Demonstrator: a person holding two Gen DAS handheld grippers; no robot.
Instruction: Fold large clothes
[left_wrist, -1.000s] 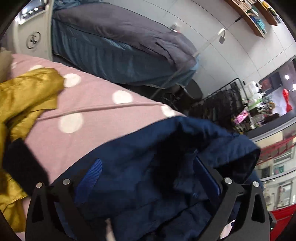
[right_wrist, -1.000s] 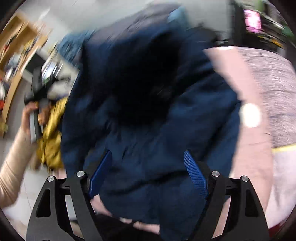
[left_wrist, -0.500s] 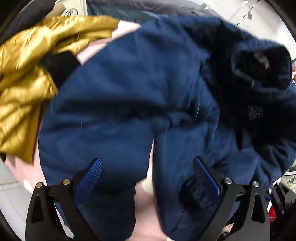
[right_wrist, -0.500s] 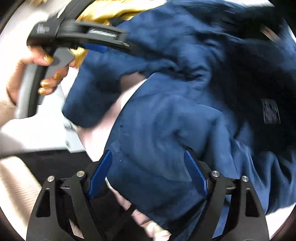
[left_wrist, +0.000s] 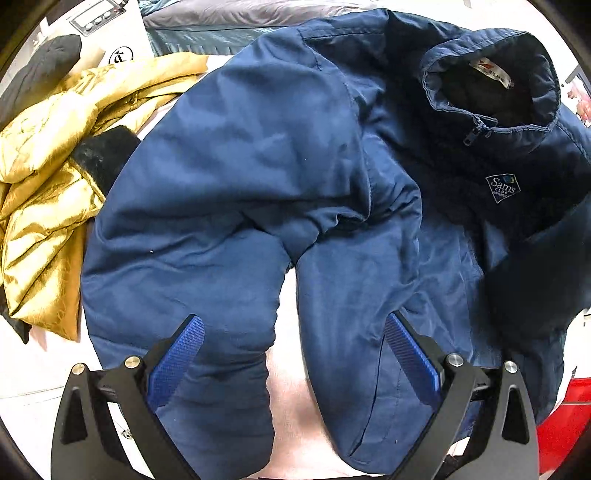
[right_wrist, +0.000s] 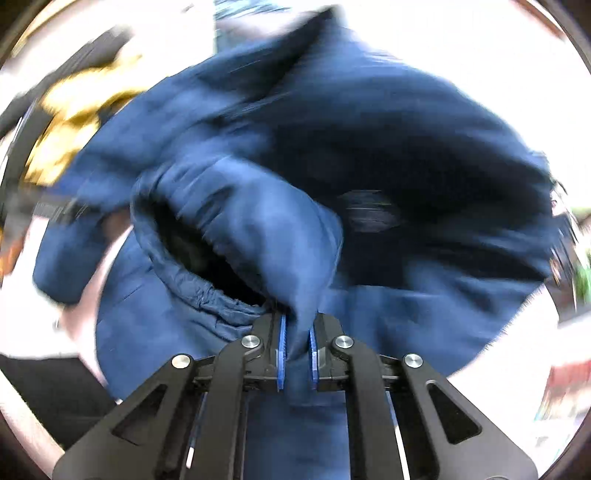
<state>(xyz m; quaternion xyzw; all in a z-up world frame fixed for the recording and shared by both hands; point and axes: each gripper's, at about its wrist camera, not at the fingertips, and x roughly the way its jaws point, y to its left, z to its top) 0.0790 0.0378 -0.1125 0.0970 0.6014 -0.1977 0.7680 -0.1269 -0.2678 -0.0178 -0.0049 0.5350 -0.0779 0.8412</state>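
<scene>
Soft, bulky jacket (left_wrist: 258, 177) will sag; right hand-held gripper (right_wrist: 295, 354) pinches its cuff, left hand-held gripper (left_wrist: 291, 354) gapes empty.

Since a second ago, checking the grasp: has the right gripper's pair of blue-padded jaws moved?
Yes. The right gripper has shut on the navy padded jacket, pinching its sleeve cuff between pads that stood apart earlier.

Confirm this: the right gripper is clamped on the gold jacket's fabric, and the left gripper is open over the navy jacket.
Wrong garment. The right wrist view shows the right gripper shut on a fold of the navy jacket, not the gold jacket. The left gripper is indeed open.
</scene>
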